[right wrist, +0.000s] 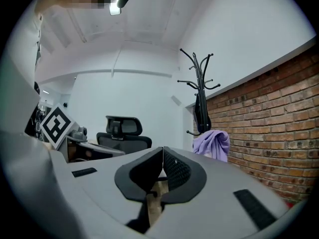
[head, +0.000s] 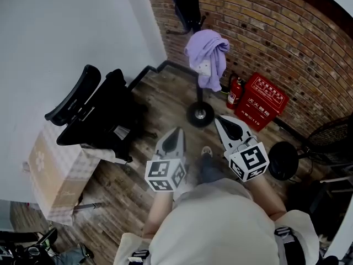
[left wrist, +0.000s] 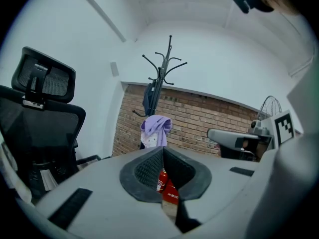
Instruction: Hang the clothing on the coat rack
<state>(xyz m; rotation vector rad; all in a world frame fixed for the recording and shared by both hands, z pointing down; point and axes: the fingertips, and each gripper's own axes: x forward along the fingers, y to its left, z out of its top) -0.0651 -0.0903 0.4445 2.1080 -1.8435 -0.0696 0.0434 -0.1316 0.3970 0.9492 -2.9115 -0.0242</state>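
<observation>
L gripper [head: 177, 131] & R gripper [head: 221, 122] jaws closed, empty; purple garment [head: 207, 53] on coat rack [head: 199, 114]; red box [head: 263, 101] closed.

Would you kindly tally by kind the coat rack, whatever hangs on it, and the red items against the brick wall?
Coat rack: 1
Garments on it: 2, a purple garment and a dark garment
Fire extinguisher: 1
Red box: 1
Total: 5
</observation>
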